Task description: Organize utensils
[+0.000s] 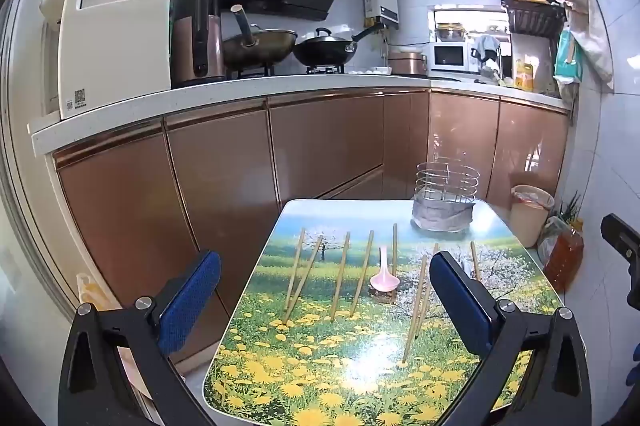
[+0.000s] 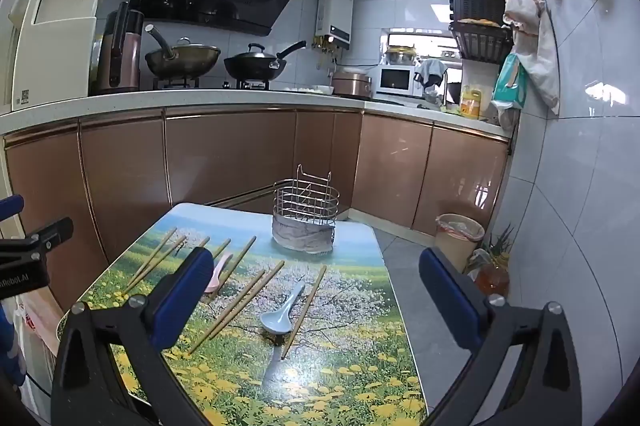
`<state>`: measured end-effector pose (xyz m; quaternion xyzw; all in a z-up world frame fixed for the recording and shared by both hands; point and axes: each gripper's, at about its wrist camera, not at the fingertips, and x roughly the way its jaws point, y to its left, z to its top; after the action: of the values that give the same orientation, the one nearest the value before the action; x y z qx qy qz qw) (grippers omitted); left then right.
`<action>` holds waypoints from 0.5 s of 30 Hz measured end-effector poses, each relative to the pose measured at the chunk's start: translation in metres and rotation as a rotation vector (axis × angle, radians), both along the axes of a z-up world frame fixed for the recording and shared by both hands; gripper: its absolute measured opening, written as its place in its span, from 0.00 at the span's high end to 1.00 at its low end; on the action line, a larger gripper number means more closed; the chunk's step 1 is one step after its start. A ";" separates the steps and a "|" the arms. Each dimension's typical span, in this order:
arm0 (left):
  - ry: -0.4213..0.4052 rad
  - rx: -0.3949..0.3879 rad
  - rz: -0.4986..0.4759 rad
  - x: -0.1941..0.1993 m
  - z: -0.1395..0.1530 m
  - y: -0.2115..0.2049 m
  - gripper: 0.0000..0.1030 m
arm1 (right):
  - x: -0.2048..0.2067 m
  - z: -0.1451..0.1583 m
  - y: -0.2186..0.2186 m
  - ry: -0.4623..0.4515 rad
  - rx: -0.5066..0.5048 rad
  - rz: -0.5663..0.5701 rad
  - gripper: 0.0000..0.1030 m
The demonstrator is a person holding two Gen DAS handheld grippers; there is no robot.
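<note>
Several wooden chopsticks lie spread on the flower-print table, with a pink spoon among them. In the right wrist view the chopsticks, a pale blue spoon and the pink spoon show on the table. A wire utensil holder stands at the far end of the table; it also shows in the right wrist view. My left gripper is open and empty above the near edge. My right gripper is open and empty above the table.
Copper-fronted kitchen cabinets run behind and left of the table. A bin and a bottle stand on the floor to the right by the tiled wall. The right gripper's body shows at the left view's right edge.
</note>
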<state>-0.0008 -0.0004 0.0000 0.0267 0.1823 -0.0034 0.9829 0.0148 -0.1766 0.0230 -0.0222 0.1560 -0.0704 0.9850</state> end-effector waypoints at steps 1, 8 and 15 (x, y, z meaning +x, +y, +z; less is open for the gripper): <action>0.001 -0.004 0.000 0.000 0.000 0.000 0.00 | 0.001 -0.001 0.000 0.005 -0.001 0.001 0.00; 0.008 -0.018 -0.011 -0.007 0.007 -0.001 0.00 | -0.012 0.004 0.004 -0.023 -0.004 -0.019 0.00; 0.002 -0.021 -0.036 -0.009 0.006 0.004 0.00 | -0.015 0.008 0.011 -0.013 -0.031 -0.031 0.00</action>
<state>-0.0093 0.0039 0.0056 0.0195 0.1830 -0.0232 0.9827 -0.0006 -0.1652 0.0305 -0.0346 0.1490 -0.0883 0.9843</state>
